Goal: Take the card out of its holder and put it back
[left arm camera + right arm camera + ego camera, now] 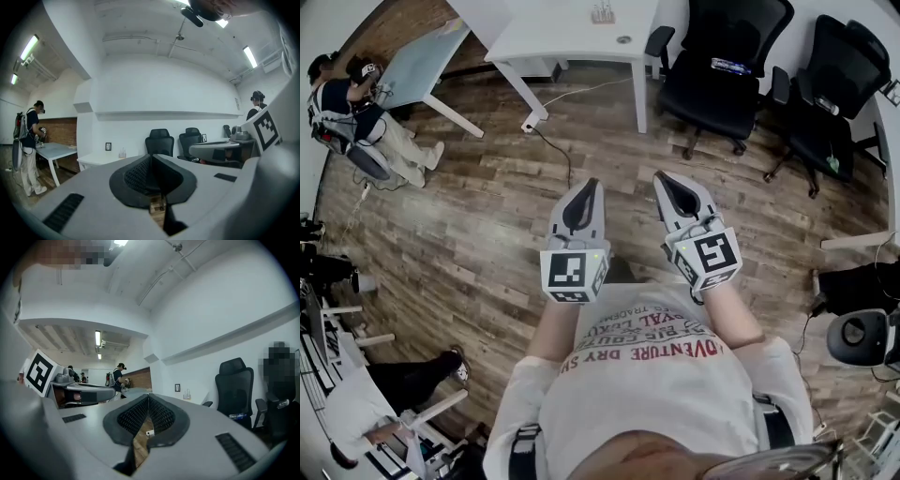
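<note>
No card and no holder show in any view. My left gripper [592, 184] is held level in front of the person's chest over the wooden floor. Its dark padded jaws are shut with nothing between them, and their tips meet in the left gripper view [151, 157]. My right gripper [662, 176] hangs beside it at about the same height, a hand's width to the right. It is also shut and empty, with its tips touching in the right gripper view [148, 397]. Both point toward the white desk [572, 37] and the far wall.
Two black office chairs [724, 66] [836, 89] stand at the back right. A cable and plug block [530, 123] lie on the floor by the desk leg. A person [347, 112] works at a glass table far left; another crouches at lower left [366, 412].
</note>
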Motion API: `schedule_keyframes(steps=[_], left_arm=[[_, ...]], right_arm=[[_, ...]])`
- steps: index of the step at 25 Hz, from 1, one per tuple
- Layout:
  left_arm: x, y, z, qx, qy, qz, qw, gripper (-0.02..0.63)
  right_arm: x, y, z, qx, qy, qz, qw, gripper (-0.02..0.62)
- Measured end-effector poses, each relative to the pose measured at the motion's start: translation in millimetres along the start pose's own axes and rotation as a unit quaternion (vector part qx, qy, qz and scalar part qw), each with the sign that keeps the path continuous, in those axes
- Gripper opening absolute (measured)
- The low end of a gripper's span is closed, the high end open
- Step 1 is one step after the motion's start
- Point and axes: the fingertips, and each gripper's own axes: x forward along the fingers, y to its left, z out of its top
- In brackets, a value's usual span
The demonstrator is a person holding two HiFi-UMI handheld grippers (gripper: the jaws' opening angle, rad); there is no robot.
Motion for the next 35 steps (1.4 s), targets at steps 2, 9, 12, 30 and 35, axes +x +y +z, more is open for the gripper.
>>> schedule_keyframes(steps=[2, 9, 12, 30, 35], left_arm=[[8.8, 13.4, -2.9, -0.005, 0.001, 0.0, 1.0, 0.032], [67.4, 57.4, -4.5, -0.024, -0.005, -0.032, 0.9992, 0.032], [101.2, 86.7, 1.6, -0.035, -0.009, -0.049, 0.9982, 0.034], [244.5, 347.8, 19.1, -0.026, -0.032, -0.06, 0.9973, 0.034], [283.1, 367.3, 3.8, -0.049, -0.013, -0.072, 0.9961, 0.034]], right_arm=[[14.5, -0.1, -2.6, -0.002, 0.004, 0.002, 1.0, 0.025], [72.1, -28.9, -8.5, 0.004, 0.019, -0.05, 0.999, 0.026], [111.5, -41.0, -9.3, 0.005, 0.031, -0.064, 0.997, 0.026], [398.7, -45.3, -8.3, -0.024, 0.057, -0.093, 0.994, 0.026], [436.7, -69.0, -24.9, -0.019, 0.076, -0.095, 0.992, 0.026]])
